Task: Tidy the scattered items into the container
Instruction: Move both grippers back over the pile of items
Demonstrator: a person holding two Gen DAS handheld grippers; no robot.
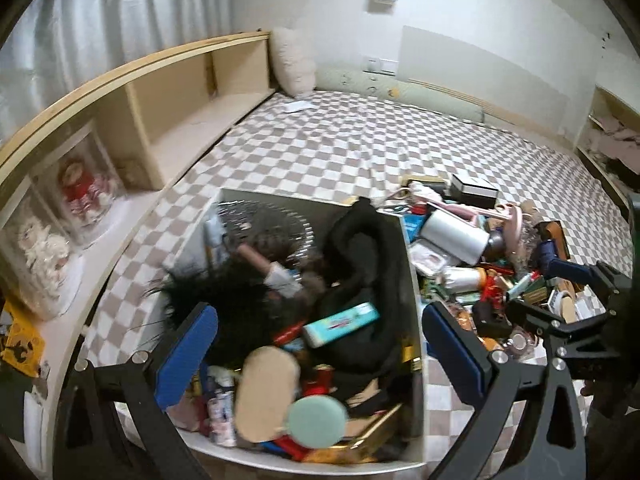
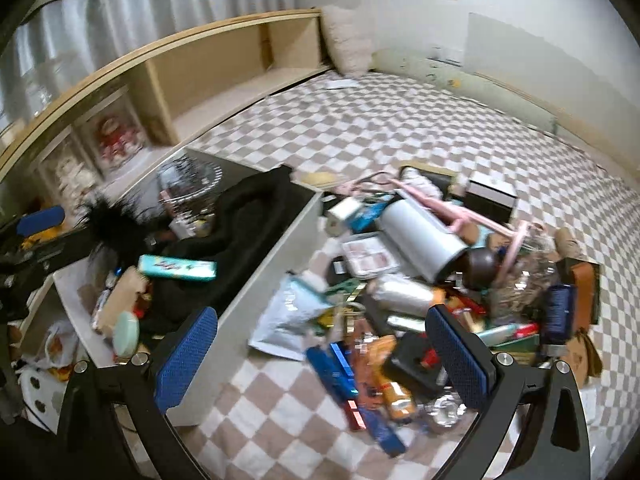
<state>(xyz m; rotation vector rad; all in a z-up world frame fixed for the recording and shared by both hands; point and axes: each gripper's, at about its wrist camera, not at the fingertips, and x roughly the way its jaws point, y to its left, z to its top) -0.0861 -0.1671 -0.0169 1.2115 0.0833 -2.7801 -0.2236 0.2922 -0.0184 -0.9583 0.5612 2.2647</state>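
Dolls (image 1: 80, 196) sat boxed on the far-left shelf. Right of them, on the checked bed (image 1: 340, 152), our left gripper (image 1: 320, 340) hung over the white container (image 1: 412, 280), fingers spread and holding nothing. It already brimmed with a black garment (image 1: 360, 248) and teal case (image 1: 340, 322). Farther right, our right gripper (image 2: 320, 344) hovered, fingers spread and empty, above the scattered items (image 2: 420, 280) beside the box. We judged the heaped pile could slide if we tugged one piece, or the overfull container spill.
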